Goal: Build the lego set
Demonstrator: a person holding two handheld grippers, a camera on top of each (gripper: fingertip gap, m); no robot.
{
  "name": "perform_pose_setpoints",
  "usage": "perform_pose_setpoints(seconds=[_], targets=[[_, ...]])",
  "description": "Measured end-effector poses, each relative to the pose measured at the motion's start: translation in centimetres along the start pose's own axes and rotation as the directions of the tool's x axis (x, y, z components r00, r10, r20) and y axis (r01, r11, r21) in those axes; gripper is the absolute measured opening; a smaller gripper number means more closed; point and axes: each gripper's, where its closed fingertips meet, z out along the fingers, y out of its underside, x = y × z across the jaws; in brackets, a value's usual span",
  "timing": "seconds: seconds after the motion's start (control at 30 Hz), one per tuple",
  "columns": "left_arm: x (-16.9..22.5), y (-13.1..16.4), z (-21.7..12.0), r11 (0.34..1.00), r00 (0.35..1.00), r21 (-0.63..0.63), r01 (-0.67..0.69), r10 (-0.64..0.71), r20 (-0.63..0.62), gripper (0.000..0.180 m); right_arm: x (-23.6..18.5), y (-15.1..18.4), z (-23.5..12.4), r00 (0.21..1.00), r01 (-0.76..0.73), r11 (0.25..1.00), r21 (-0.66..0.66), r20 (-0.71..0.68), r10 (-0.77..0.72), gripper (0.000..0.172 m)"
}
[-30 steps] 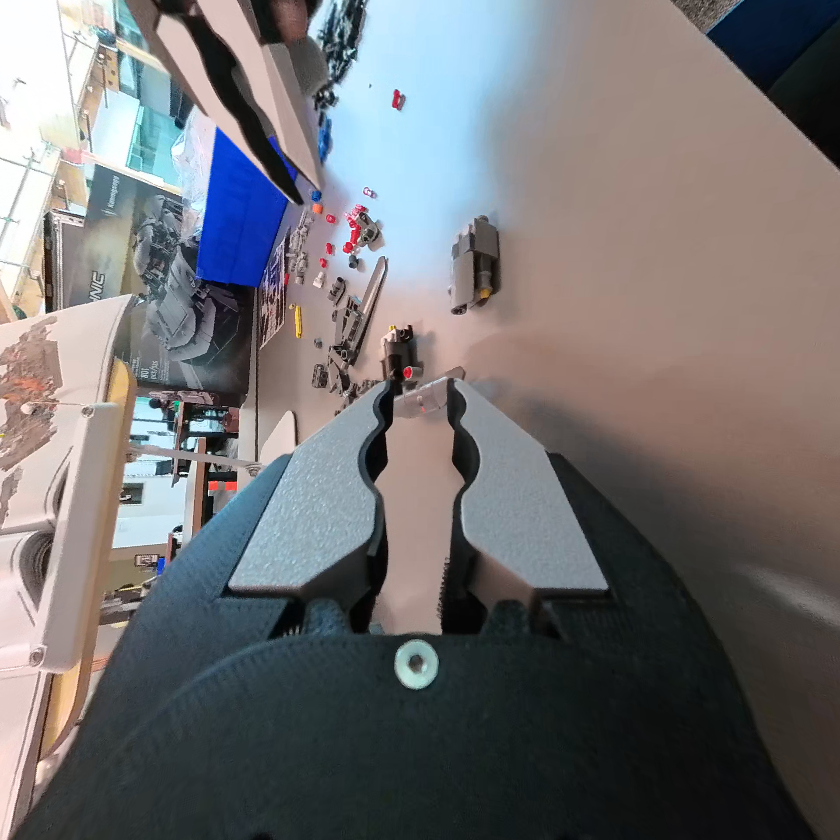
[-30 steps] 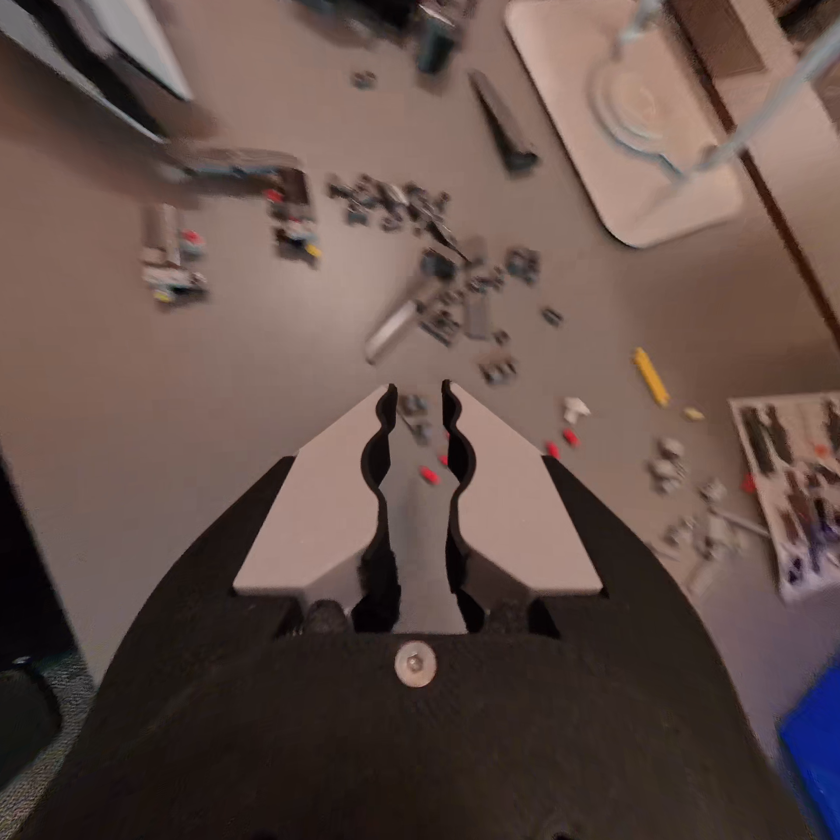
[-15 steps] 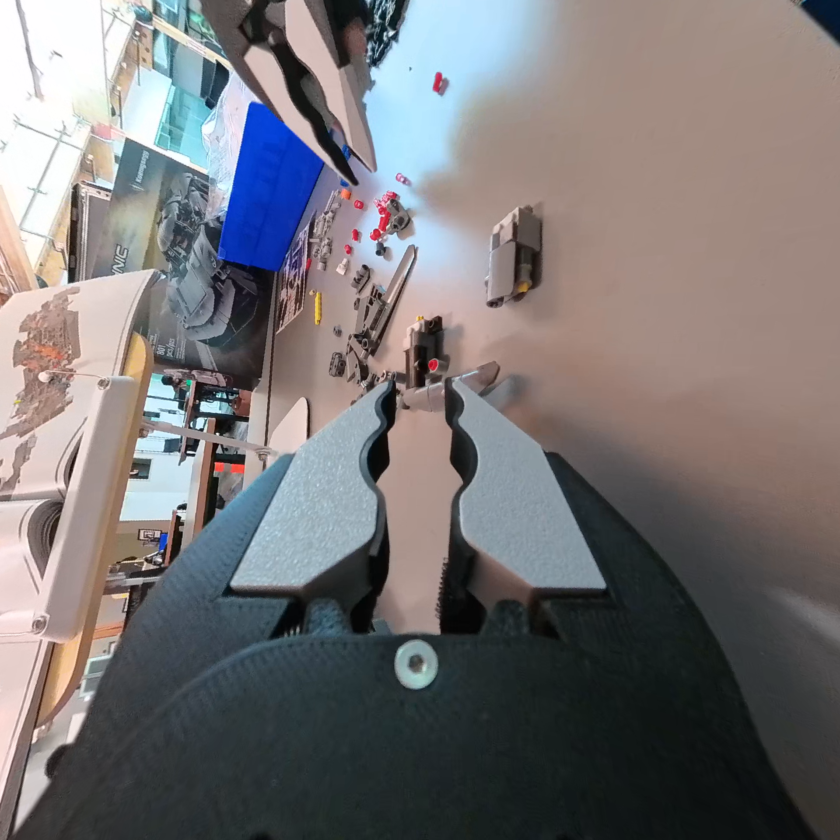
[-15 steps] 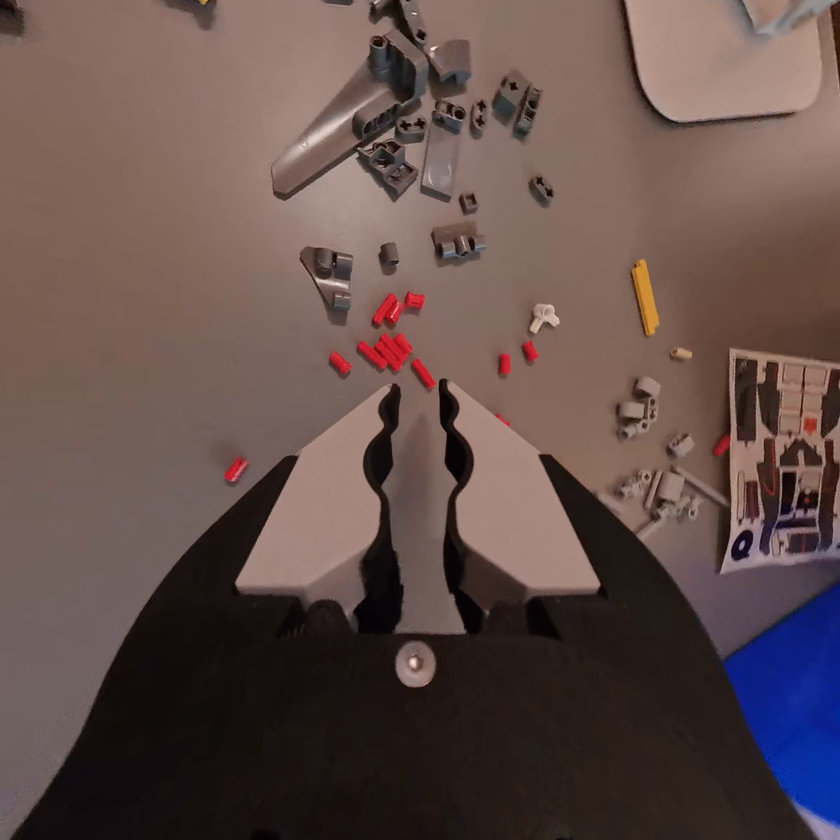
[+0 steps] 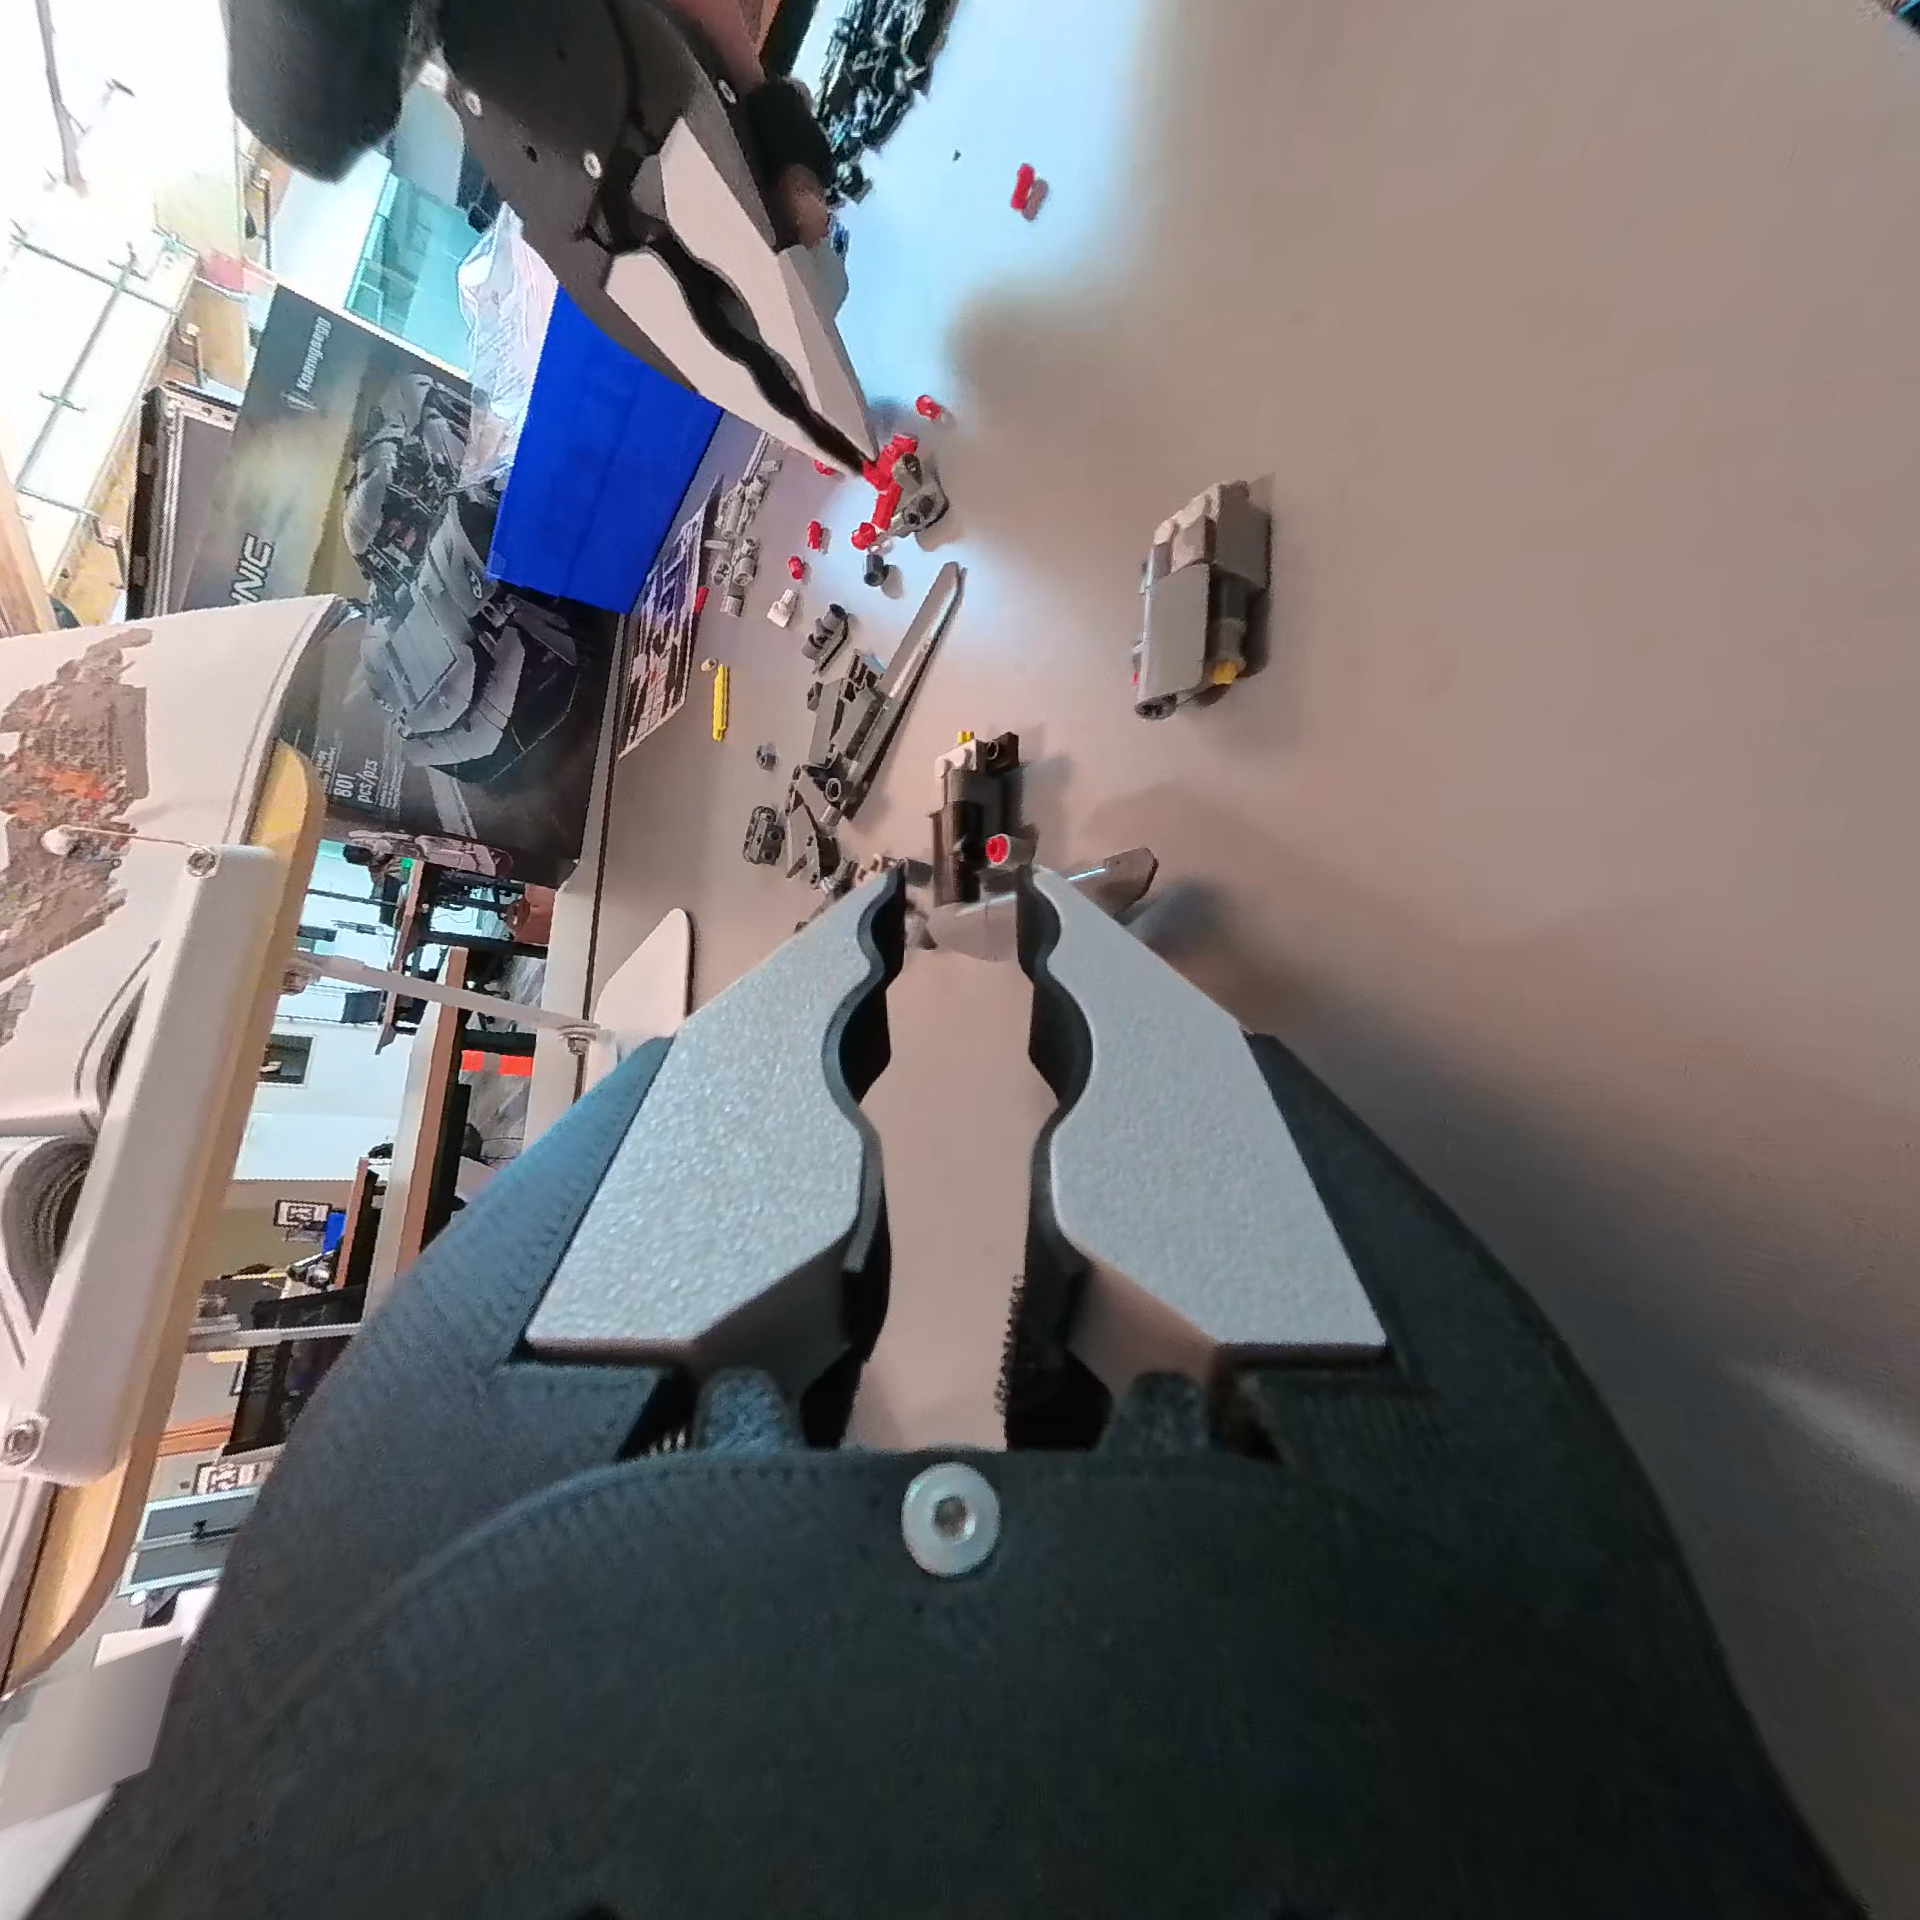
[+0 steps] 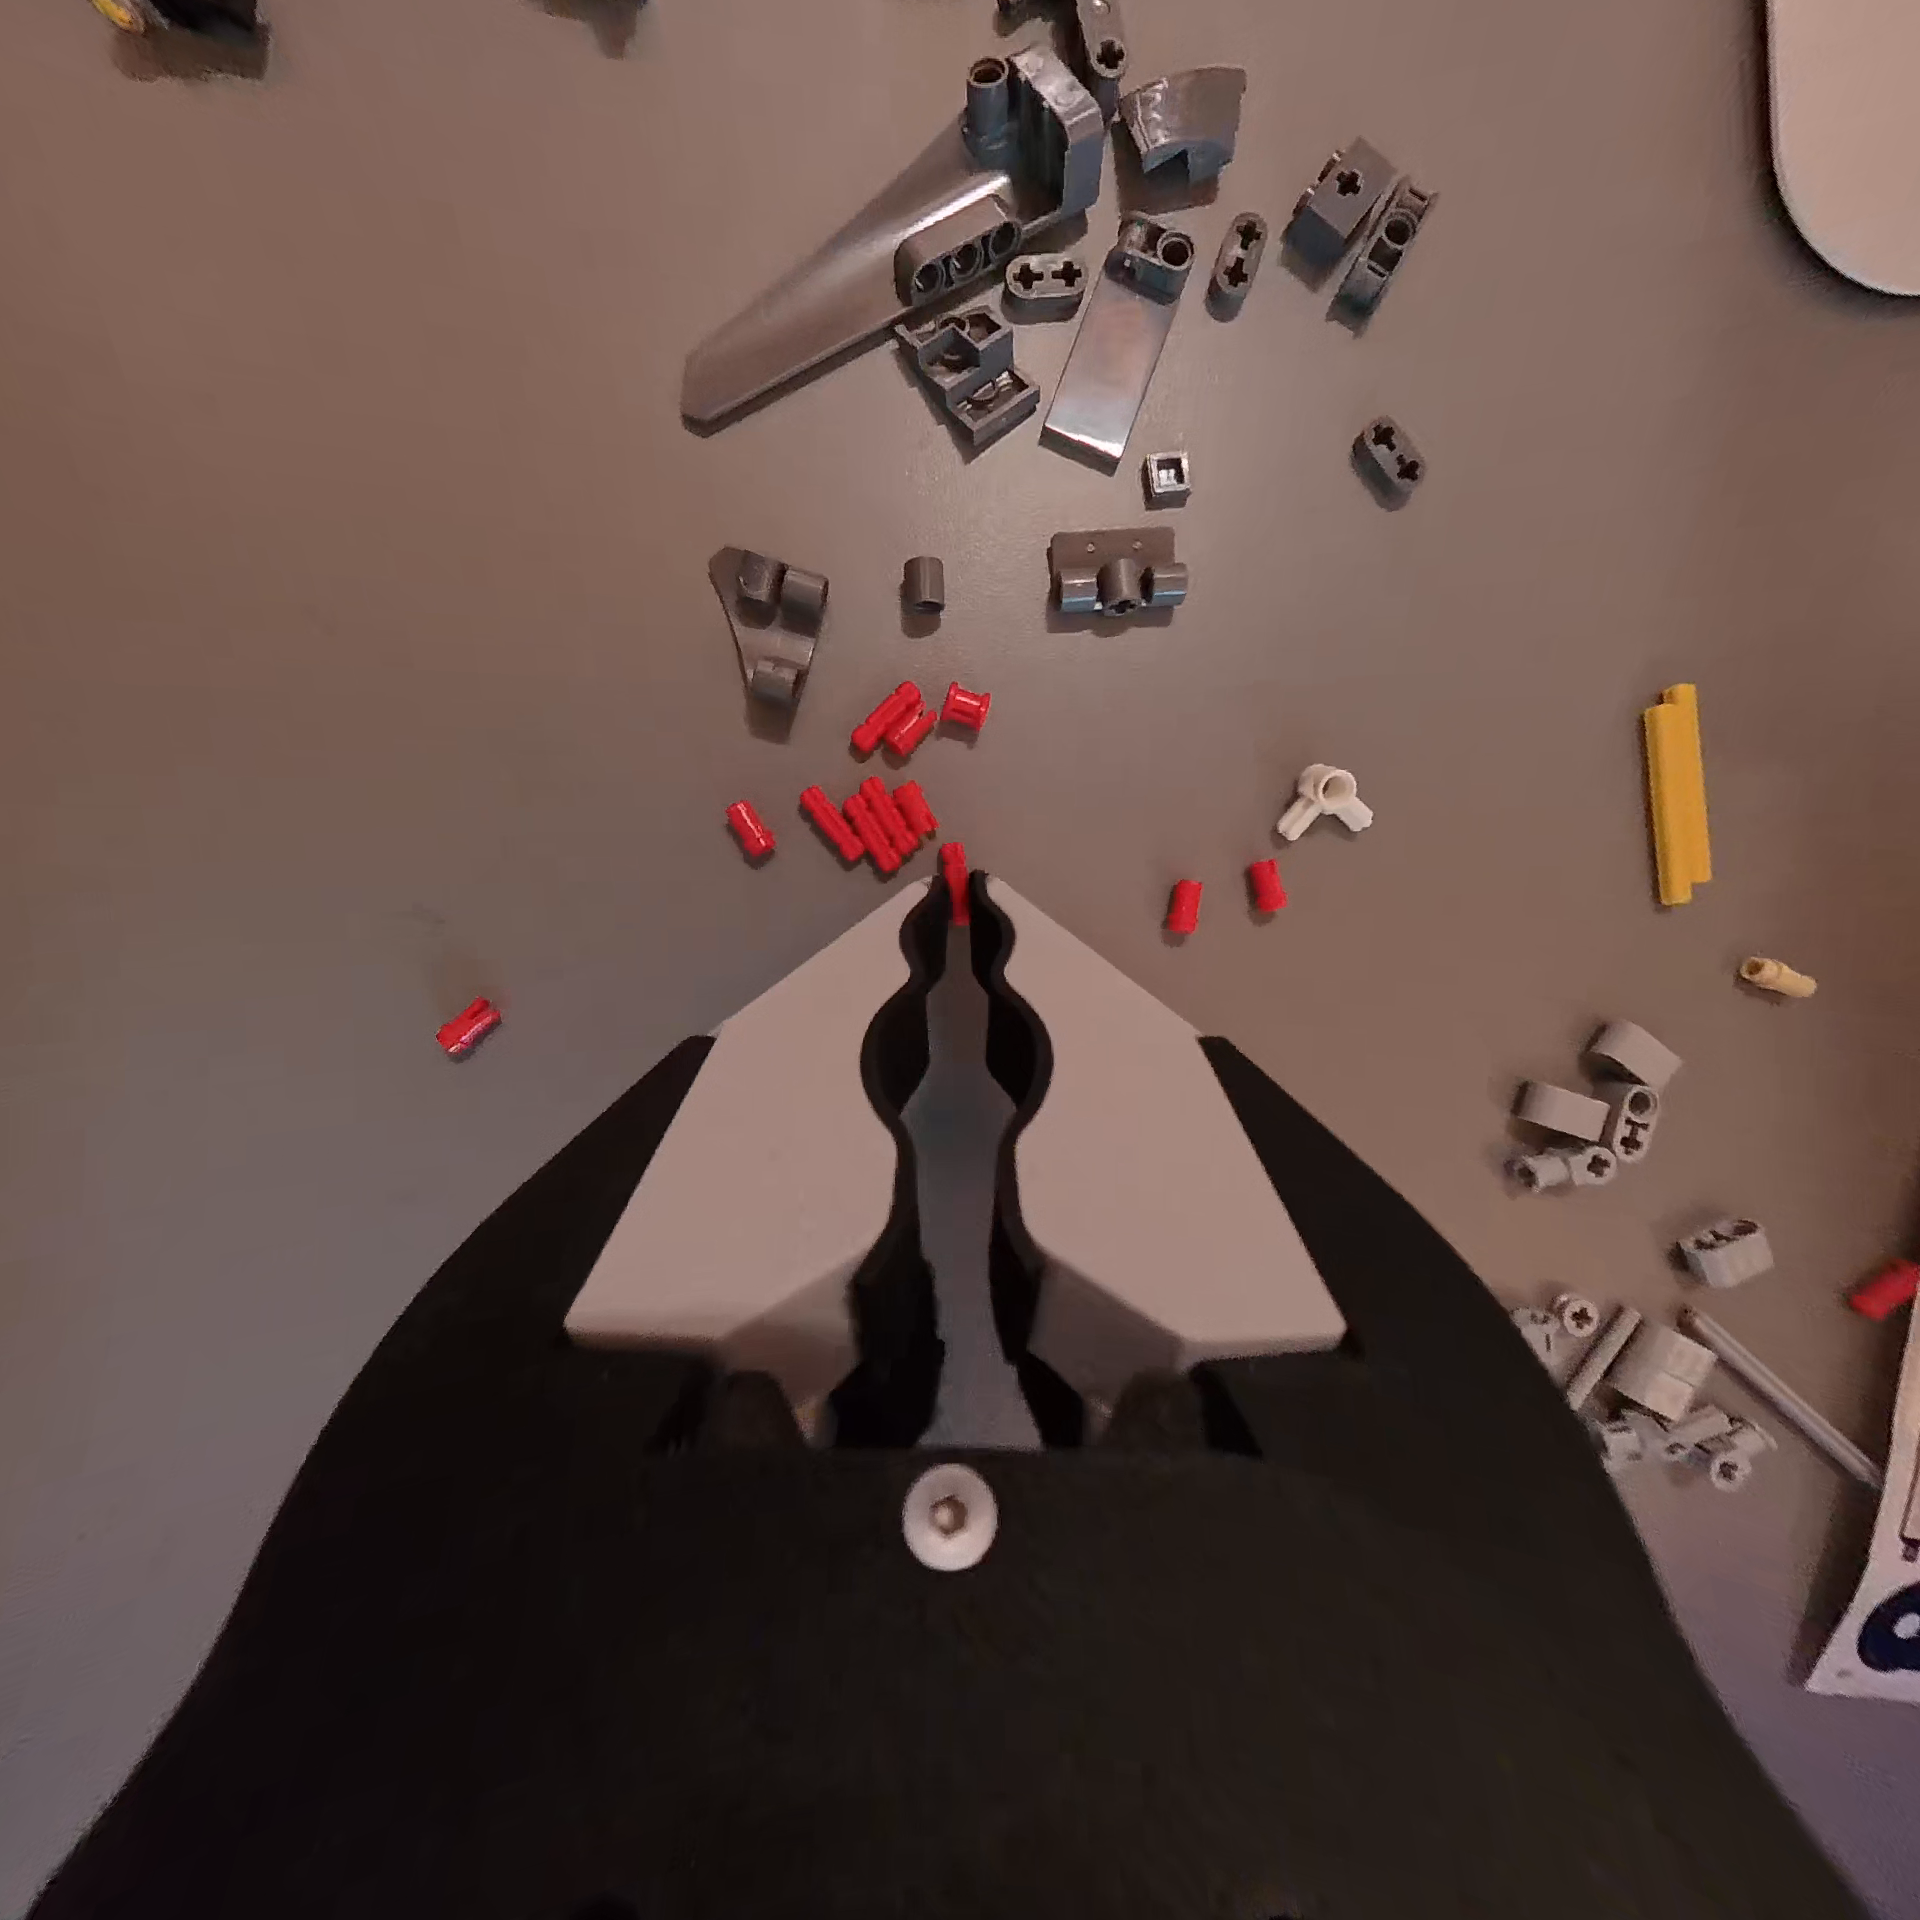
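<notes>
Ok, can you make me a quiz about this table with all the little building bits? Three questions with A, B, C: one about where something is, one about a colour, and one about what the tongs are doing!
1. Where does the long yellow piece lie?
A. right of the red pins
B. between the right tongs
C. on the sticker sheet

2. What colour is the pin in the right tongs?
A. blue
B. red
C. white

3. How do the left tongs stand?
A. shut tight with nothing between
C. out of sight
B. closed around a grey built piece

Answers:
1 A: in the right wrist view it lies on the bare table, well right of the pile of red pins.
2 B: a red pin sticks out between the tips.
3 B: a grey built piece sits between the fingertips.
</notes>
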Motion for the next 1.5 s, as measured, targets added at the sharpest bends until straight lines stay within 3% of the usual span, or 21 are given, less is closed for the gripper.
perform_pose_setpoints(seconds=[0.27,0.5,0.67,0.83,1.17,1.3,1.5], targets=[[-2.2,-0.5,-0.1,1.0,0.993,-0.004,-0.029,0.03,0.118,0.019,-0.3,-1.9,-0.9,0.999,-0.052,0.989,0.139,0.017,0.05,0.0],[-4.8,-1.5,-0.9,0.998,0.964,-0.01,-0.062,0.062,0.258,0.019,-2.5,-10.3,-2.1,0.995,-0.027,0.958,0.287,0.097,-0.001,0.0],[-4.6,-1.7,-1.1,0.997,0.957,-0.01,-0.082,0.082,0.279,0.019,-4.5,-16.0,0.7,0.972,-0.012,0.946,0.325,0.226,-0.066,0.0],[-4.4,-2.1,-1.3,0.993,0.947,-0.013,-0.117,0.116,0.301,0.02,-5.8,-19.2,3.2,0.936,-0.013,0.944,0.33,0.336,-0.104,0.0],[-4.1,-1.6,-1.0,0.984,0.936,-0.074,-0.161,0.176,0.305,0.019,-7.6,-21.6,3.7,0.883,-0.025,0.949,0.314,0.452,-0.126,0.0],[-4.1,-1.6,-1.0,0.98,0.928,-0.086,-0.18,0.199,0.316,0.006,-8.1,-21.9,3.7,0.87,-0.038,0.948,0.315,0.477,-0.124,0.0],[-4.0,-1.6,-0.9,0.977,0.926,-0.103,-0.184,0.208,0.316,0.004,-8.1,-21.8,3.7,0.865,-0.07,0.948,0.311,0.491,-0.098,0.0]])
